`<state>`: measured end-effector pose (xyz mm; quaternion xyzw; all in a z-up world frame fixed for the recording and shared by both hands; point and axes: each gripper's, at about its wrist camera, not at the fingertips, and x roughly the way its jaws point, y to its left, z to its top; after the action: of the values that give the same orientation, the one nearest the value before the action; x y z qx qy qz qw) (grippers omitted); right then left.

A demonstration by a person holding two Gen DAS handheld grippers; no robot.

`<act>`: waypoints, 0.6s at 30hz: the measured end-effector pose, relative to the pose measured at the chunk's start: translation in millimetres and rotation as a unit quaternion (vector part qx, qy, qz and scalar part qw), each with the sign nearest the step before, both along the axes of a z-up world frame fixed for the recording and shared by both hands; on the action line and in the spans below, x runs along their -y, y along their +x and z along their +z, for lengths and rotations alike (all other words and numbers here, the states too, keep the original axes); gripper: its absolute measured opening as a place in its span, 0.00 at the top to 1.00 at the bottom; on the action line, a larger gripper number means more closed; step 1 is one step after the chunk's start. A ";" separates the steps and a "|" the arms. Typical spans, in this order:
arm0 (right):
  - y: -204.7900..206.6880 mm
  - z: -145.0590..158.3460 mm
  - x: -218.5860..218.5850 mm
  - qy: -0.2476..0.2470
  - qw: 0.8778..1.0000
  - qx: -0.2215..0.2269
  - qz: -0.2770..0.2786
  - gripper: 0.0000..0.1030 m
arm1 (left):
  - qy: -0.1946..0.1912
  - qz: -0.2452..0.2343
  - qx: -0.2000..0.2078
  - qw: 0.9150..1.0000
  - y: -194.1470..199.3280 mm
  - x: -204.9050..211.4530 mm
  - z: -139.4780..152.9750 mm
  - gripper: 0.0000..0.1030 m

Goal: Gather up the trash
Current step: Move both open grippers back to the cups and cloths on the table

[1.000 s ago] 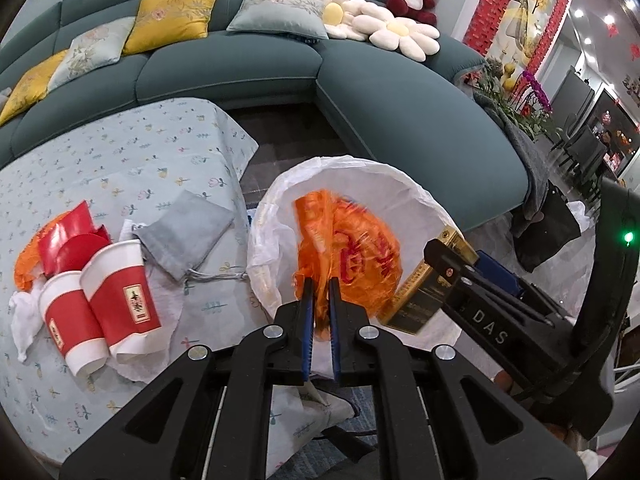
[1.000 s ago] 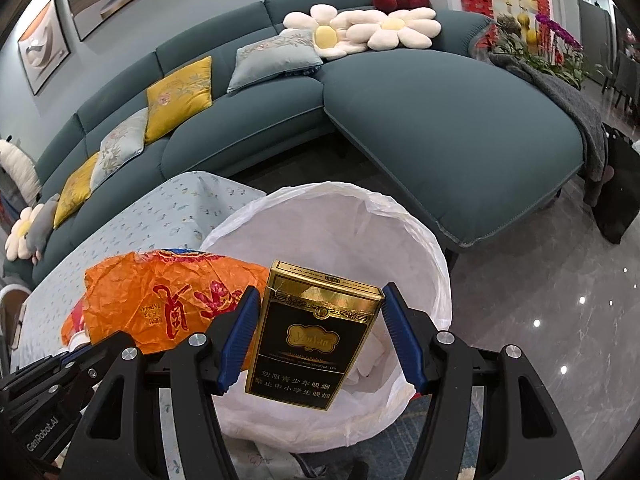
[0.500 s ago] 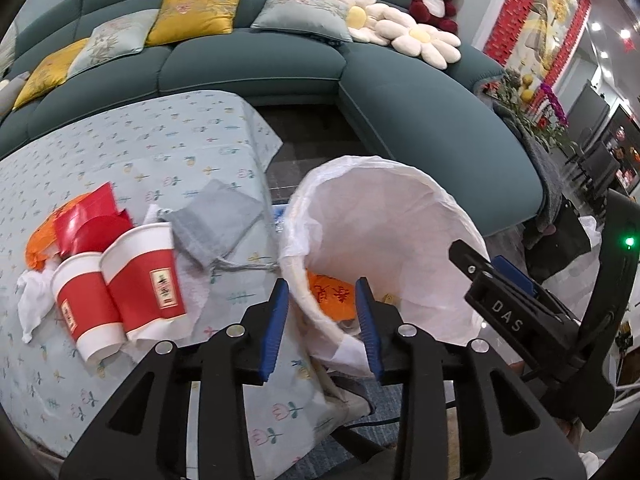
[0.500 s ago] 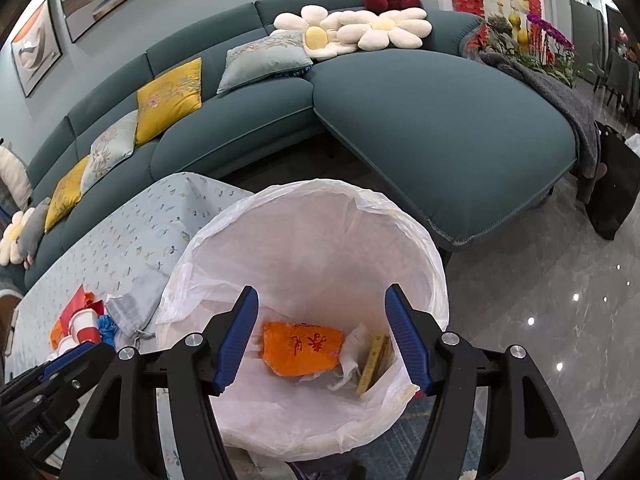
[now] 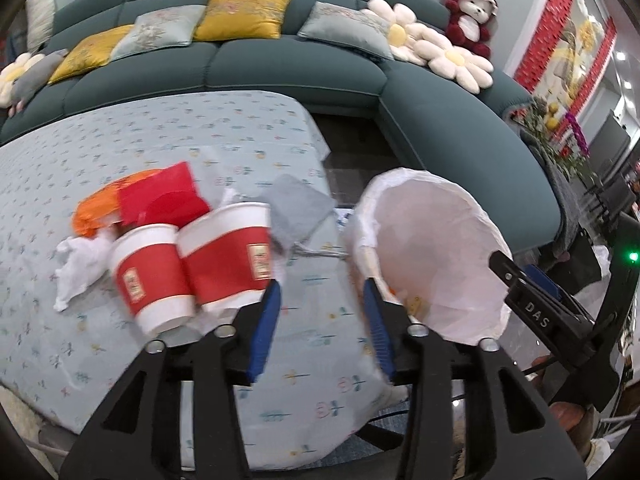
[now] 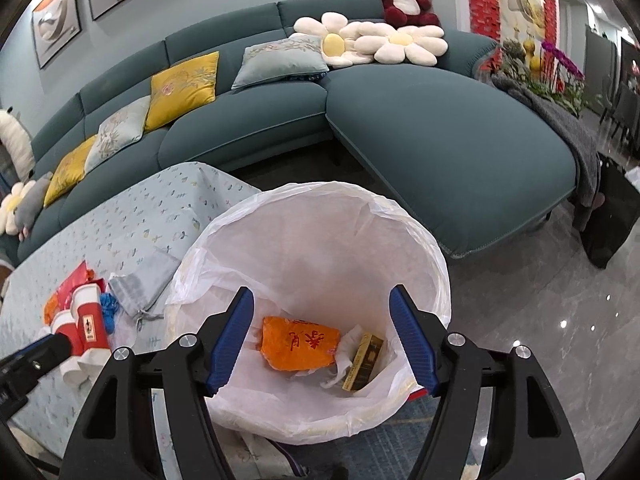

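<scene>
A bin lined with a white bag (image 6: 320,224) stands beside the table; it also shows in the left wrist view (image 5: 432,232). Inside lie an orange packet (image 6: 300,344) and a black and gold carton (image 6: 365,362). My right gripper (image 6: 322,340) is open and empty above the bin. My left gripper (image 5: 320,320) is open and empty over the table edge, just right of two red and white paper cups (image 5: 188,272) lying on their sides. Behind the cups lie red and orange wrappers (image 5: 152,200), a white tissue (image 5: 78,266) and a grey pouch (image 5: 296,208).
The table has a light blue patterned cloth (image 5: 120,140). A teal sectional sofa (image 6: 420,128) with cushions curves behind the table and the bin. Glossy grey floor (image 6: 560,320) lies right of the bin. The right gripper's body (image 5: 560,312) shows in the left wrist view.
My left gripper let the orange packet fall into the bin, opened and swung left over the table towards the cups. My right gripper dropped the carton into the bin and stays open.
</scene>
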<state>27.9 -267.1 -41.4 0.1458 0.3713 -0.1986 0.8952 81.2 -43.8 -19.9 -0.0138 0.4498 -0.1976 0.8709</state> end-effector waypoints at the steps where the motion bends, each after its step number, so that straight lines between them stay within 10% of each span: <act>1: -0.3 0.8 -2.5 -0.004 1.000 -0.001 0.003 0.34 | 0.000 0.005 0.000 1.000 -0.1 -5.5 0.0 0.58; 18: -6.5 15.6 -71.6 -0.014 0.997 -0.008 0.071 0.34 | -0.009 0.103 -0.006 0.995 3.0 -107.9 -8.1 0.53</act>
<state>21.4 -195.6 -25.9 0.1054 0.3850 -0.1407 0.9060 84.2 64.0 -28.0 -0.0691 0.4499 -0.1105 0.8835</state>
